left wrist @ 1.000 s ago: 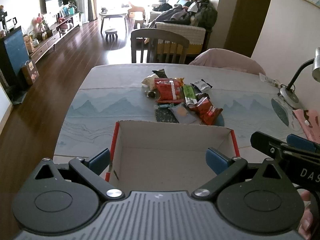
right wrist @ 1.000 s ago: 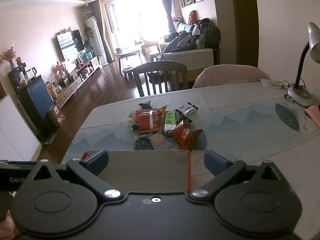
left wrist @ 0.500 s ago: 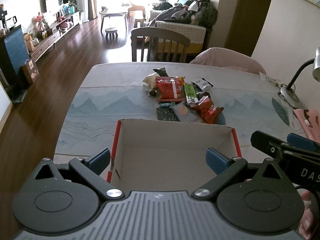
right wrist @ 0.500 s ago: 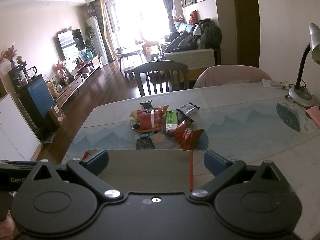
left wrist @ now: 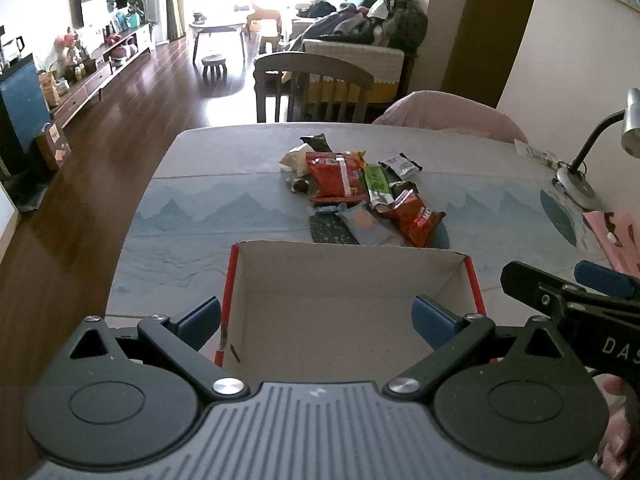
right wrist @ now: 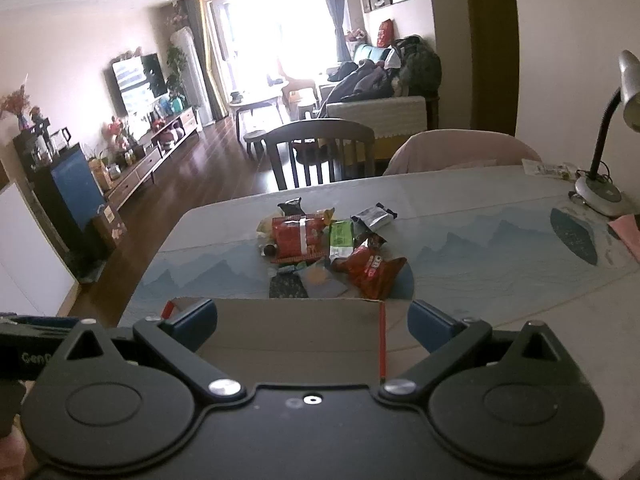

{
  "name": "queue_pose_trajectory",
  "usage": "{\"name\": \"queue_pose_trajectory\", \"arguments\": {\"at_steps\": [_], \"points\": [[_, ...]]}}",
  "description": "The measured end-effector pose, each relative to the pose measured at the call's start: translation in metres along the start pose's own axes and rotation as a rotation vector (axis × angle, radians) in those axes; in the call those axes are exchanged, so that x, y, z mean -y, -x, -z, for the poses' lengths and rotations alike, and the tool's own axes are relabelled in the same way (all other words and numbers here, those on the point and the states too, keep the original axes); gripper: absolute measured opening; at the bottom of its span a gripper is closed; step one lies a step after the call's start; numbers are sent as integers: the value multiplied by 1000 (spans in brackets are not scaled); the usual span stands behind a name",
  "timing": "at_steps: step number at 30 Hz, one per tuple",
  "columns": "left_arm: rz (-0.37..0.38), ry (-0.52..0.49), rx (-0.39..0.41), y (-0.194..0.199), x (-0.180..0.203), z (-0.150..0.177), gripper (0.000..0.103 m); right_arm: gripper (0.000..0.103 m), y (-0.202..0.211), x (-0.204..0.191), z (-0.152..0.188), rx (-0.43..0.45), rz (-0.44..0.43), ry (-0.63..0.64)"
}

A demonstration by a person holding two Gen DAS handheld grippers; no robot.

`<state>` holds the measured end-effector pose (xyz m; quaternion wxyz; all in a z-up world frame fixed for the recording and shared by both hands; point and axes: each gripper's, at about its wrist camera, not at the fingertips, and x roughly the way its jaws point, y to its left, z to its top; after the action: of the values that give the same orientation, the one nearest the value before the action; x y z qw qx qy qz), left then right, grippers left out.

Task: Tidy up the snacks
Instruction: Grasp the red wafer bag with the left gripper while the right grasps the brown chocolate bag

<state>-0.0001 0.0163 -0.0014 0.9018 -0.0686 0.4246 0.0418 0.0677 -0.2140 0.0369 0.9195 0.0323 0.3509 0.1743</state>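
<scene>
Both grippers (left wrist: 316,316) (right wrist: 312,320) agape over box (left wrist: 352,264); snacks (left wrist: 360,196) just beyond rim.

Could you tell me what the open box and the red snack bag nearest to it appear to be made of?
The open box looks like matte cardboard: dull grey-white inner walls, a raw edge along the rim, red print on the outer sides. The red snack bag looks like glossy plastic or foil film: it is crinkled, catches highlights and carries printed lettering. Plastic versus foil laminate cannot be told from here.

Both wrist views look forward from the table's (left wrist: 192,184) near edge, sharing the box (left wrist: 344,264) and snack pile (right wrist: 320,248).
</scene>
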Motion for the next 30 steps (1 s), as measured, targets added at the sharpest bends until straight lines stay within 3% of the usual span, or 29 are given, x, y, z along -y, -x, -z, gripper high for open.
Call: {"name": "queue_pose_trajectory", "arguments": {"at_steps": [8,14,18,22,30], "points": [[4,-24,-35,-25,10,-35,102,102,-27,20,-43,-75,-43,76],[-41,-67,-49,-51,21,-88,102,101,-63,42,-95,-113,-90,121],[-105,-127,-37,-76,31,-129,102,99,-97,57,-130,-170,-106,133],[-120,-124,-58,-112,36,-165,102,96,-134,69,-151,-242,-114,138],[-92,-70,-226,-208,40,-211,102,96,-208,87,-159,-422,-111,163]]}}
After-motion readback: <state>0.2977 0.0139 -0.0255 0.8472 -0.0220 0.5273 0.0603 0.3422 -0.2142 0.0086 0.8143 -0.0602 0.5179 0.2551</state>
